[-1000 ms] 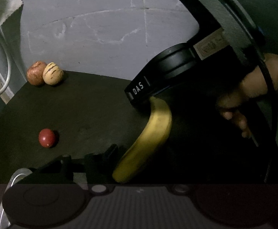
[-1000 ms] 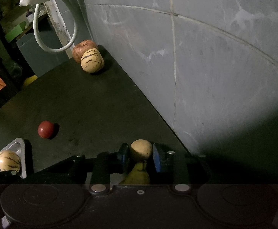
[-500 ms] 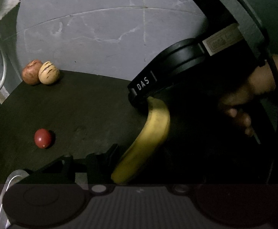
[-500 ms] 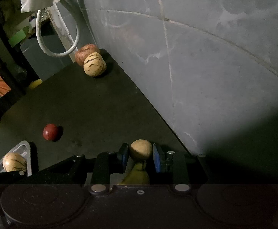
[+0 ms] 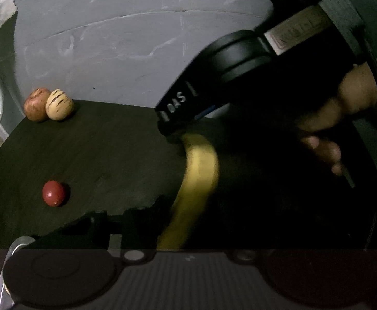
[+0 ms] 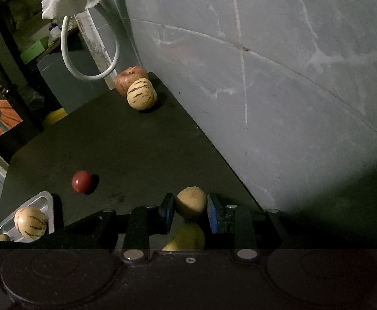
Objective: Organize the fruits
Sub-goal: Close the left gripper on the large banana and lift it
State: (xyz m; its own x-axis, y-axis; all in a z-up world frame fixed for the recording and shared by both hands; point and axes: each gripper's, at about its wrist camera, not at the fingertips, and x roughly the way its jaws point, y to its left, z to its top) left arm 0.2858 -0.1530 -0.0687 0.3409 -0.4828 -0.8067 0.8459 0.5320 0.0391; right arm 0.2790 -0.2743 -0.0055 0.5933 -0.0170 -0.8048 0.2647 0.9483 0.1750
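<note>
A yellow banana [image 5: 198, 178] hangs over the black table [image 5: 111, 152], and both grippers are on it. My right gripper [image 6: 191, 206] is shut on its brownish upper end [image 6: 191, 202] between the blue pads. In the left wrist view that gripper's black body [image 5: 214, 90] covers the banana's top. My left gripper [image 5: 188, 204] is closing around the lower half. Its left finger [image 5: 152, 206] lies against the banana's side, and the other finger is lost in the dark.
A small red fruit [image 6: 82, 181] lies loose mid-table. An apple [image 6: 130, 78] and a striped yellow fruit [image 6: 142, 94] sit in the far corner by the grey wall. A metal tray [image 6: 43, 199] at the near left holds another striped fruit [image 6: 30, 222]. A person's hand [image 5: 343, 108] grips the right tool.
The left gripper's visible finger has moved in against the banana. The right gripper has kept its hold on the banana's end, and the loose fruits have not moved.
</note>
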